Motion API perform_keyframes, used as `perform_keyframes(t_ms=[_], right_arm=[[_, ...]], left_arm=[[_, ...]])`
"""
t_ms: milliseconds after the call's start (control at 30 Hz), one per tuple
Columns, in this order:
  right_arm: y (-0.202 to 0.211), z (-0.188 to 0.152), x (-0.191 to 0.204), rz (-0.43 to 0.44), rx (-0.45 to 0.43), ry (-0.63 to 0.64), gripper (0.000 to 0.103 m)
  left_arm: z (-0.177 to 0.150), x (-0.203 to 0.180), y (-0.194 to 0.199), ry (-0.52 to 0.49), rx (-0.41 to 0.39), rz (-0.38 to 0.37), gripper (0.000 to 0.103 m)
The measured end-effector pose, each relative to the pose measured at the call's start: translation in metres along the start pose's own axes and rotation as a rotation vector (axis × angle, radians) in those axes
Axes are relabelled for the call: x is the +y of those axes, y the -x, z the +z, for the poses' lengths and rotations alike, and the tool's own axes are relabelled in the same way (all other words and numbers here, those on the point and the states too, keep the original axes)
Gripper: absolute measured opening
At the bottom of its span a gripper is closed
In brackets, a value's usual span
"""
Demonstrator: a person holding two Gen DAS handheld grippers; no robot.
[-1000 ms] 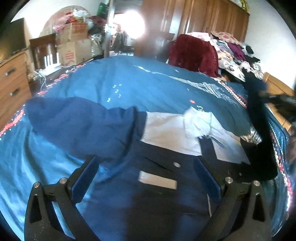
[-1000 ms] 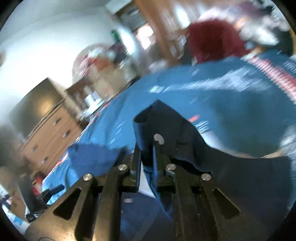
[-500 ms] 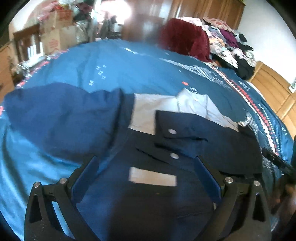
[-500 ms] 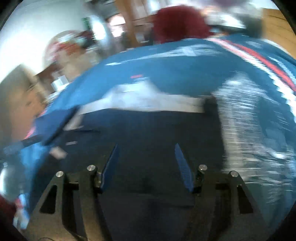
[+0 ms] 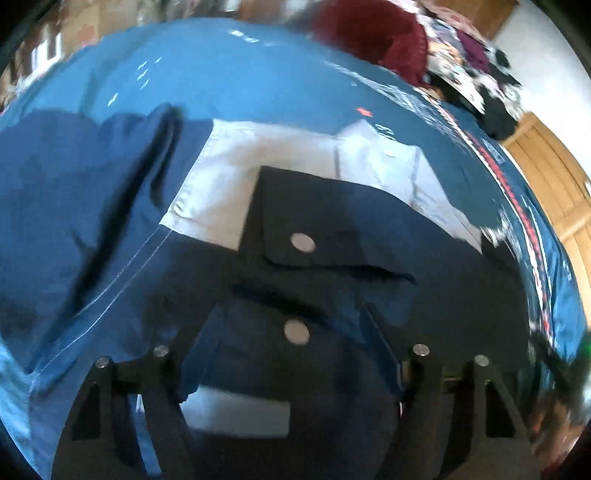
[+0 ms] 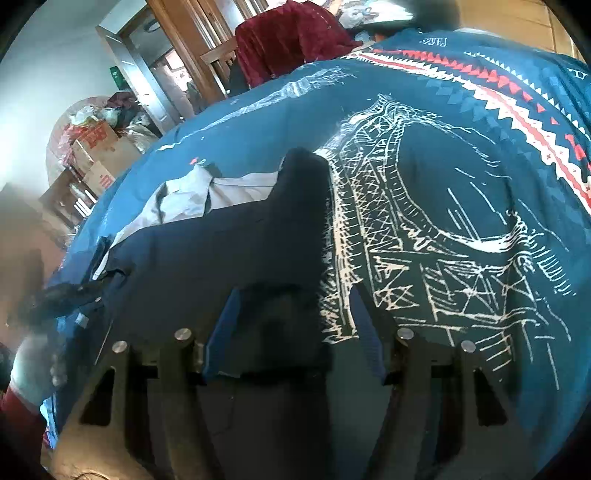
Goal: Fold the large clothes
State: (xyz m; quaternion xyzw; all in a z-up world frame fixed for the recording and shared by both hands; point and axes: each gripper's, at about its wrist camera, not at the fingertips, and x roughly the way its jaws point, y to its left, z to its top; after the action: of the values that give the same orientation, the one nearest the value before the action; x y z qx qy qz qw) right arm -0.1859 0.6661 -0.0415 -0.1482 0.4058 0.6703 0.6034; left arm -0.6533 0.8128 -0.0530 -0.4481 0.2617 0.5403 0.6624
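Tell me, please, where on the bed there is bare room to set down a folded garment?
The bedspread is bare beyond the jacket's pale lining, up to the red blanket. It is also bare right of the jacket, over the white bridge print. The far corner is crowded with a clothes pile.

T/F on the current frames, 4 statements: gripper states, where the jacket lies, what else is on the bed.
1. Both grippers are open. True: left gripper and right gripper hold nothing.
2. The navy jacket hangs from a hook. False: it lies flat on the blue bedspread.
3. A maroon garment sits beyond the bed. True.
4. The jacket's lining is bright yellow. False: it is pale grey-white.
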Motion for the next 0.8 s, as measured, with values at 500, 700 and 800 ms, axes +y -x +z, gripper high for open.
perform_keyframes(t_ms=[500,700,800], right_arm=[[0.015,-0.009,-0.029,-0.019,0.022,-0.045,0.062],[0.001,-0.014,-0.038,0.016,0.038,-0.11,0.062],[-0.006,-0.023,-0.042,0.008,0.046,-0.127,0.061]], left_arm=[[0.011,0.039,0.025,0.133,-0.166,0.033,0.002],[-0.005,0.035,0.014,0.173,-0.084,-0.113,0.021],[-0.015,0.031,0.02,0.174,-0.085,-0.153,0.053]])
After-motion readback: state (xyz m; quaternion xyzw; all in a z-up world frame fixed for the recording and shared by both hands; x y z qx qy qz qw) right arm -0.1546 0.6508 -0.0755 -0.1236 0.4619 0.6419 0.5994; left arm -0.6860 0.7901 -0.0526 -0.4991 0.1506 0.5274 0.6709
